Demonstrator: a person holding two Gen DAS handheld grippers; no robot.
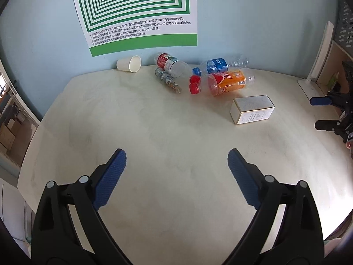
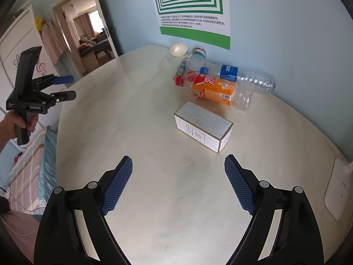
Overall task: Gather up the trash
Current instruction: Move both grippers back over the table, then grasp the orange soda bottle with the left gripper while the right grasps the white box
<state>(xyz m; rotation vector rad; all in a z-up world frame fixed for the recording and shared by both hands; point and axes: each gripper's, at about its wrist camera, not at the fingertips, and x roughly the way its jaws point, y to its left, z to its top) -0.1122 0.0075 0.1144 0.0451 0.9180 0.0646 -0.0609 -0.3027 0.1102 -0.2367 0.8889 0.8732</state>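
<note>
Seemingly nothing has been picked up yet. From the left wrist view, the left hand-held gripper point(image 1: 177, 161) hangs released, jaws spread wide over bare worktop point(image 1: 154, 132) with nothing between them. The trash lies bunched at the far edge against the blue wall: a paper cup point(image 1: 130, 63) on its side, a clear bottle with a red-and-white label point(image 1: 171, 64), a blue-labelled bottle point(image 1: 217, 65), an orange-labelled bottle point(image 1: 227, 81) with a red cap, and nearer, set apart from the bottles, a white carton point(image 1: 252, 109). At the right edge the right hand-held gripper point(image 1: 320, 112) shows, jaws apart.

From the right wrist view, the right hand-held gripper point(image 2: 178, 165) is likewise released and empty, and the white carton point(image 2: 204, 128) lies just ahead of its jaws, with the orange-labelled bottle point(image 2: 215, 91) beyond. The carton looks light and fairly stiff; taking it across its narrow width should hold well. The empty bottles are probably light, smooth and apt to roll or crush, so the labelled middle is the safer grip. The cup would likely buckle; take it gently near the rim.
</note>
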